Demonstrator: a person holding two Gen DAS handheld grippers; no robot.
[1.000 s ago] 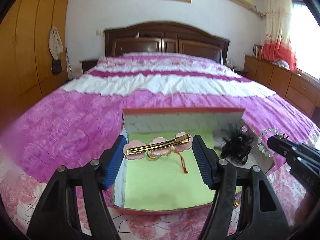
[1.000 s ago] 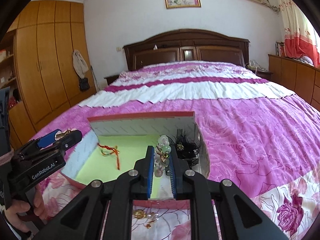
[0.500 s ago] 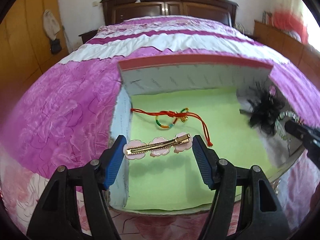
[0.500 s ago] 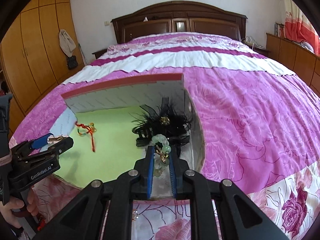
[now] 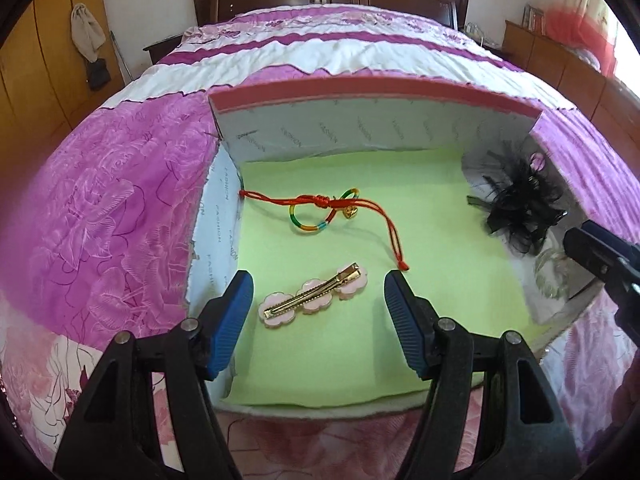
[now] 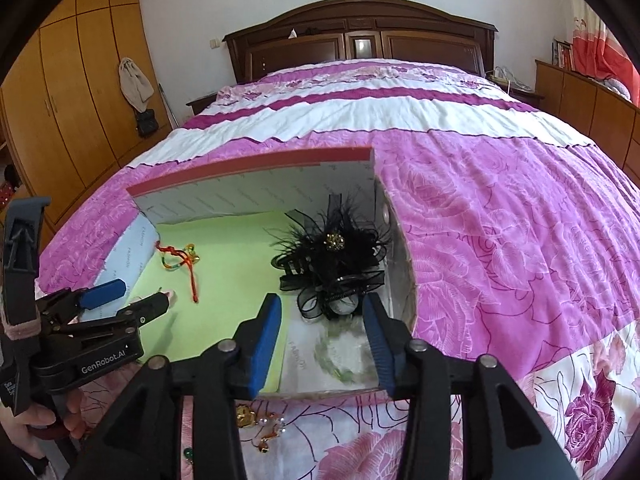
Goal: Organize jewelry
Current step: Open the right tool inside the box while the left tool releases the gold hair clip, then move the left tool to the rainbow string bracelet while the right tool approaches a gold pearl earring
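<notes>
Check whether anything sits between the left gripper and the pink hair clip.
Nothing visible: the pink hair clip lies on the green liner between the left gripper's open jaws; the red cord lies beyond it.

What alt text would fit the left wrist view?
Open left gripper hovers over a pink hair clip lying in a green-lined box on a bed. A red cord bracelet and black feather clip lie farther back.
</notes>
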